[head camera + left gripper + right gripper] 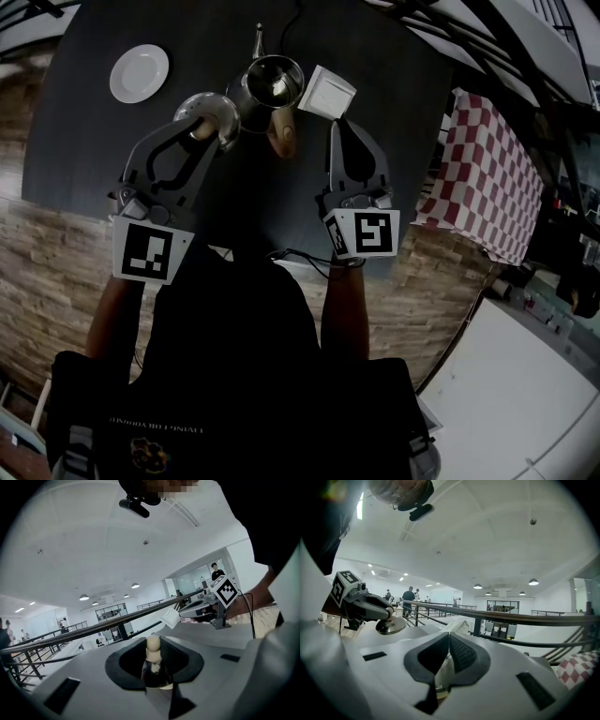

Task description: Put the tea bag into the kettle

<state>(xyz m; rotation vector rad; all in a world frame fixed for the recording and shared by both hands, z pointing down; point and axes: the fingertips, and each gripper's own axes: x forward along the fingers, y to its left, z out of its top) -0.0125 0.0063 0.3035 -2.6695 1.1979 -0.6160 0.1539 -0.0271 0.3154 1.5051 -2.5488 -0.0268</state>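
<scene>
Both forearms (pixel 343 309) reaching forward over the table's (pixel 103 155) near edge, left gripper (pixel 200 127) clamped on the lid's (pixel 211 106) knob (pixel 153 645), right gripper (pixel 337 127) pinching the tea bag (pixel 325 91), open kettle (pixel 273 80) between them toward the far edge.

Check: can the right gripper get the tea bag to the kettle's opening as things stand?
Probably yes. The left gripper holds the lid off to one side, so the kettle stands open, and the tea bag in the right gripper hangs beside its rim, nothing between.

Head view steeply down on table (pixel 84 150); gripper views level, outward, sharing railing (pixel 117 619).
</scene>
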